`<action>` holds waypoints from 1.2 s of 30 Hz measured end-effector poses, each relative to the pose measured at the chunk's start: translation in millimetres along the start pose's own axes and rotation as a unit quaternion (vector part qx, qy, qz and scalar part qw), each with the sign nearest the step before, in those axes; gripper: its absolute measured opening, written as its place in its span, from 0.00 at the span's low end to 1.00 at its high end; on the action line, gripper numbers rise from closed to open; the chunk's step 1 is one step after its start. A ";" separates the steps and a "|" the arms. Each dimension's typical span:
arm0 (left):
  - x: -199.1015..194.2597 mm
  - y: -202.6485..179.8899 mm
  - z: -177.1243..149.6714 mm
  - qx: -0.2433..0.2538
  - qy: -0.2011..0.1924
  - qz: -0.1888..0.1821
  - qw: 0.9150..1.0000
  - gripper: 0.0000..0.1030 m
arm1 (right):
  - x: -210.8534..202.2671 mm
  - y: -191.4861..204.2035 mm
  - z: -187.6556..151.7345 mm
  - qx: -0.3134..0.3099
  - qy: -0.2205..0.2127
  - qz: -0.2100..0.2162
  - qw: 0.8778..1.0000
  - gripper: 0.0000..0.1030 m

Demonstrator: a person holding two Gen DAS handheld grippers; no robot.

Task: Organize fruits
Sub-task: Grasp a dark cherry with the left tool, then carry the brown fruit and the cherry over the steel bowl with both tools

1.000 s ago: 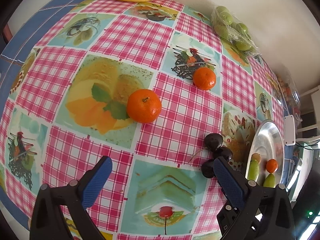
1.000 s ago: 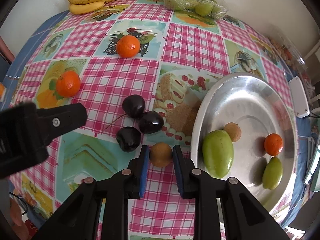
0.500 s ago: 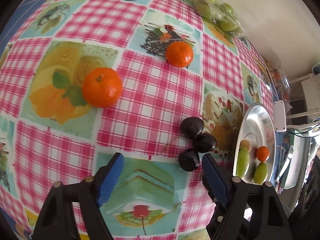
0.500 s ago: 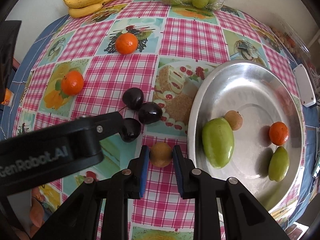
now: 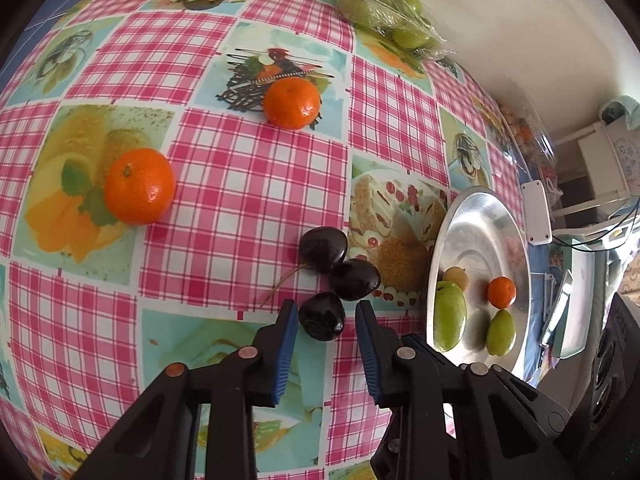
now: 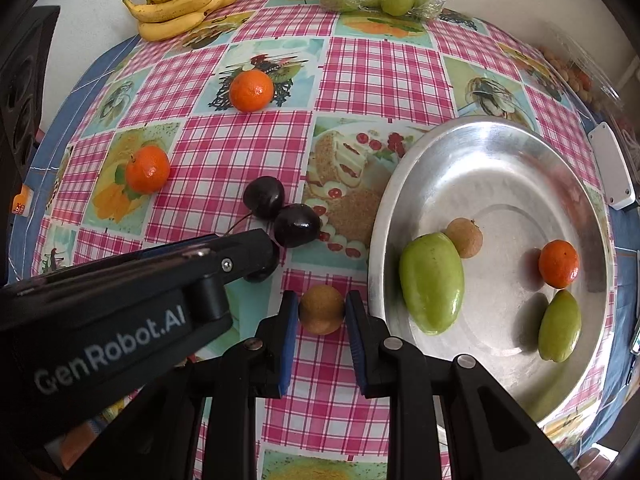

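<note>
My left gripper (image 5: 326, 316): jaws closing around the nearest cherry (image 5: 322, 316), which lies on the cloth (image 5: 248, 184) between the pads; small gaps show on both sides. Two more cherries (image 5: 338, 264) just beyond it. My right gripper (image 6: 320, 312): clamped on a brown fruit (image 6: 321, 309), beside the tray (image 6: 500, 152). Two oranges (image 6: 251, 90) remain on the cloth.

The left tongs (image 5: 325, 314) came in from near the mandarin (image 5: 140, 186) toward the metal plate (image 5: 480, 216), and their wide-spread jaws were closing around the nearest dark cherry (image 5: 322, 316), now between the blue pads, hiding it from the right view.
</note>
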State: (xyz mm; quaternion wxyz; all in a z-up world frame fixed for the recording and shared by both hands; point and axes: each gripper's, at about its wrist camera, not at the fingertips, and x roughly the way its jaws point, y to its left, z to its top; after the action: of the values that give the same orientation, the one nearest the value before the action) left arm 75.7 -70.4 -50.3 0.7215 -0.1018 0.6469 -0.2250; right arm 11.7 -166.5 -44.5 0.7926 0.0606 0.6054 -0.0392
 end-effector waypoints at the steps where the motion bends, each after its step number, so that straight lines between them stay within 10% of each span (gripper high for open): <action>1: 1.0 -0.2 0.0 0.001 0.001 0.002 1.000 0.31 | 0.0 0.0 -0.1 0.000 0.000 0.001 1.000 0.25; 19: 4.2 0.6 -0.1 -0.003 0.002 0.003 1.000 0.26 | 0.1 -0.3 0.6 0.004 0.003 0.006 1.000 0.25; 36: -53.1 22.3 8.6 -0.038 -0.085 0.000 0.996 0.26 | -45.3 -6.9 3.4 0.020 -0.055 0.051 0.997 0.24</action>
State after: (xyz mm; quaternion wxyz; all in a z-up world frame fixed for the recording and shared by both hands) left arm 85.2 -27.8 -11.6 0.7697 -0.1479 0.5910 -0.1908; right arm 2.1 -174.2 -0.3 0.8243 0.1051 0.5561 -0.0143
